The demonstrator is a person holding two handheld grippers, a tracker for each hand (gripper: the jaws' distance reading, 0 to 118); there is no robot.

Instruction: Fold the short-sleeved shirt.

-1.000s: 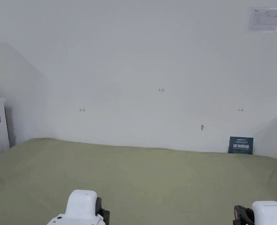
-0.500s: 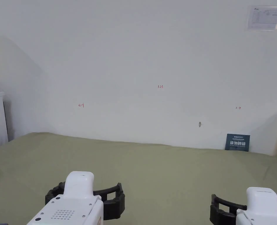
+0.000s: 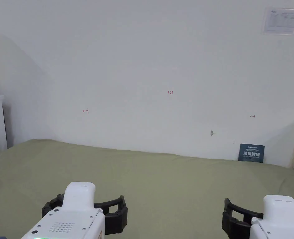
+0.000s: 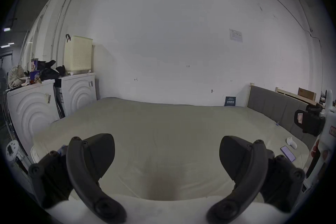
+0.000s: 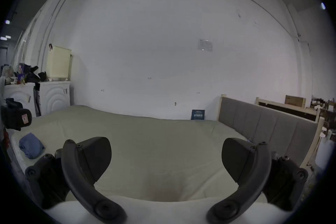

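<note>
Plain white wall (image 3: 162,56) behind, marked with small red arrows and carrying a laminated paper sheet (image 3: 282,20) high at the right. Below, a wide bed under a smooth olive-green cover (image 3: 162,183), a small dark blue card (image 3: 251,153) propped at its far edge. Grey padded headboard in a pale wooden frame (image 5: 269,122) along the right side. Two white washing machines (image 4: 54,98) at the left, topped by a cream perforated plastic basket (image 4: 78,54)

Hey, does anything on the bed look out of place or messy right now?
One thing: a blue garment lies crumpled in a heap near the bed's left edge, not spread flat for folding. A phone and a small white object lie by the headboard. Both grippers are open and empty.
</note>
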